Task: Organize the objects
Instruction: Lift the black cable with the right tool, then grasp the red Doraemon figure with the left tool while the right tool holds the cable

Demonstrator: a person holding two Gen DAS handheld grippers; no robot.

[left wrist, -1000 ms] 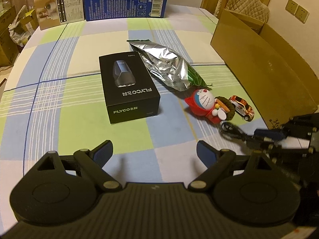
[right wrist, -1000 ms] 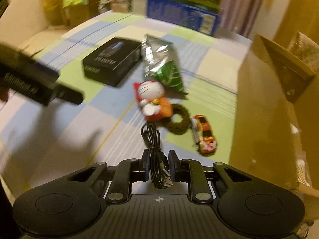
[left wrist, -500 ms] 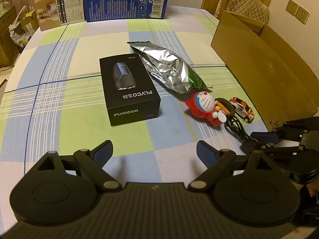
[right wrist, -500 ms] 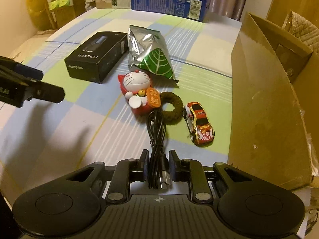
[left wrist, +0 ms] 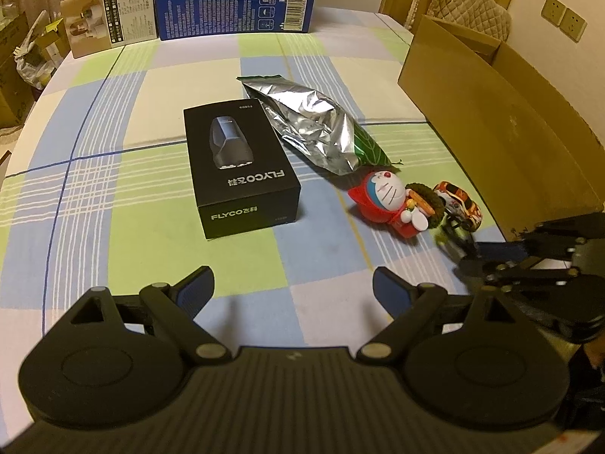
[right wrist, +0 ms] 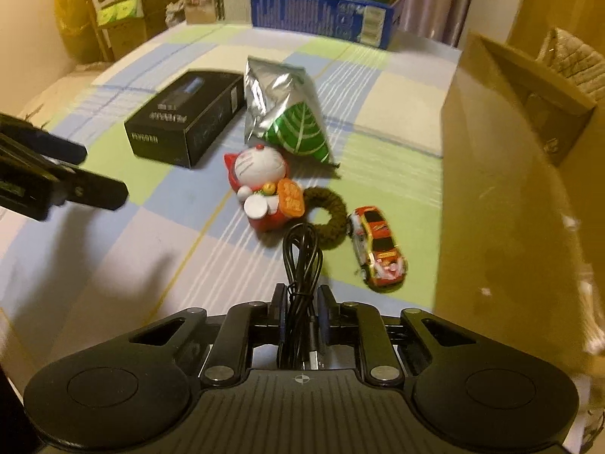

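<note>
- Right gripper [right wrist: 301,302] has its two fingers pinching a bundled black USB cable [right wrist: 300,261]; the looped end sticks out forward over the checked pastel bedsheet [right wrist: 113,265], the plug end runs back between the fingers.
- Left gripper [left wrist: 293,287] is spread wide with nothing between the blue pads [left wrist: 196,289], hovering over the sheet near the front edge.
- Just past the cable loop there's a dark green braided ring [right wrist: 332,219], and right beside it a small orange-and-white toy race car [right wrist: 378,251].
- Touching the ring on its left is a red-suited Doraemon cat figurine [right wrist: 264,185], lying on its back.
- Behind the figurine, a crinkled silver foil bag with a green leaf print [left wrist: 321,128], lying flat.
- Next to the bag, a flat black FLYCO shaver box [left wrist: 238,166], the two just about touching.
- Along the right side, a big open brown cardboard carton [left wrist: 491,121].
- Far end: a blue printed carton [left wrist: 234,11] and a beige product box [left wrist: 109,26] side by side.
</note>
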